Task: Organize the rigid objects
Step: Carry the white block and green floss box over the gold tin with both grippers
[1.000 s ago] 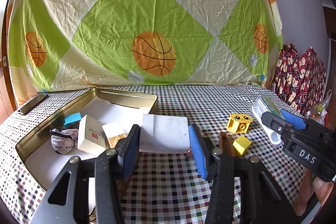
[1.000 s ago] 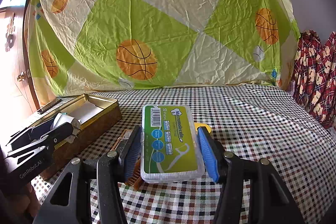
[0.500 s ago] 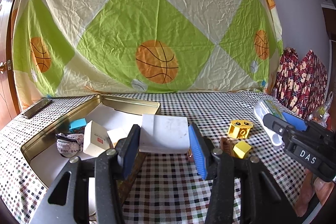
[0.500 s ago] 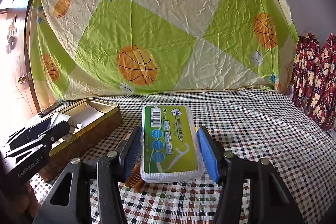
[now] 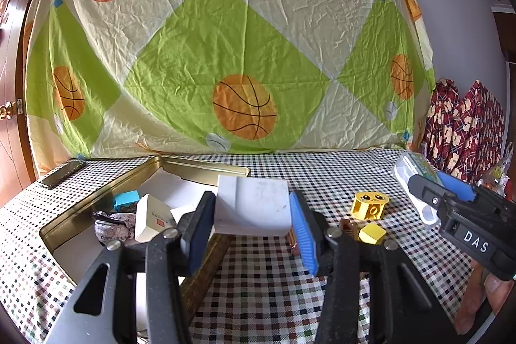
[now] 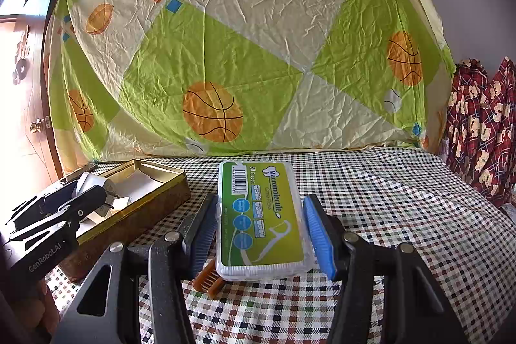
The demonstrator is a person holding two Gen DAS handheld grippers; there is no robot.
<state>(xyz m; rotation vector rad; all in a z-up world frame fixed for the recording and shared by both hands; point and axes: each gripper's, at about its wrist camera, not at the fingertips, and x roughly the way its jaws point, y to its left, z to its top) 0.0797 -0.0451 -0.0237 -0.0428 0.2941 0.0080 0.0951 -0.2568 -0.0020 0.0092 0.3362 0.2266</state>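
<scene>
Tin (image 5: pixel 96 199) left; 2 blocks (image 5: pixel 369 205) right, on tablecloth (image 5: pixel 258 295).

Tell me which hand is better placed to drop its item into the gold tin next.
Left. The left gripper holds the white block right at the gold tin; the right gripper, holding the floss-pick box, is farther away.

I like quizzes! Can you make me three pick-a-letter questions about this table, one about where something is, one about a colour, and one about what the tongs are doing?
1. Where is the small blue block?
A. inside the gold tin
B. on the checked cloth
C. in the right tongs

2. What colour is the smiley-face block?
A. red
B. yellow
C. blue

3. What are the left tongs doing?
A. hanging open and empty
B. holding a phone
C. gripping a white box

Answers: 1 A, it sits within the tin's walls. 2 B, it is yellow all over. 3 C, both pads press the box's sides.
</scene>
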